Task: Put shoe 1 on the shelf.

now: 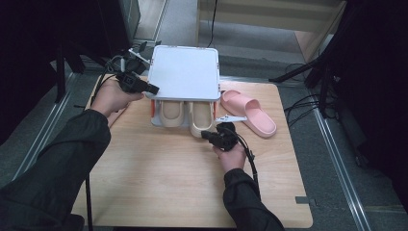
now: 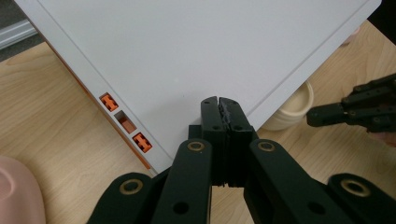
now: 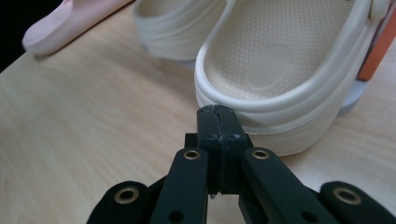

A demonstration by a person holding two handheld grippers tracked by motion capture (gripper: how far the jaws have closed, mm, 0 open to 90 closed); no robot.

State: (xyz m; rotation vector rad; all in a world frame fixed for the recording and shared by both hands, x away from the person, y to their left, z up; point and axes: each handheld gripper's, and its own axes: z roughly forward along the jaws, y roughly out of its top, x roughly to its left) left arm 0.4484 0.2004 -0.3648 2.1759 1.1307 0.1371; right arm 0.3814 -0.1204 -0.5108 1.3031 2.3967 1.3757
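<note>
Evidently the cream clog sits just ahead of the right tongs, half under a white lid. It looks light, rubbery, best pinched at the heel rim. Both tongs are closed, empty; the left tongs rest against the lid's edge.

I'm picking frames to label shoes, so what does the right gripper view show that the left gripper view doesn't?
Right gripper view alone: the dimpled insole of the cream clog by its shut tool, and a second cream clog.

Left gripper view alone: the white lid, orange latches on the box side, its own shut tool, and the other tool farther off.

Both: the wooden table, a pink slipper, and cream clog material.
</note>
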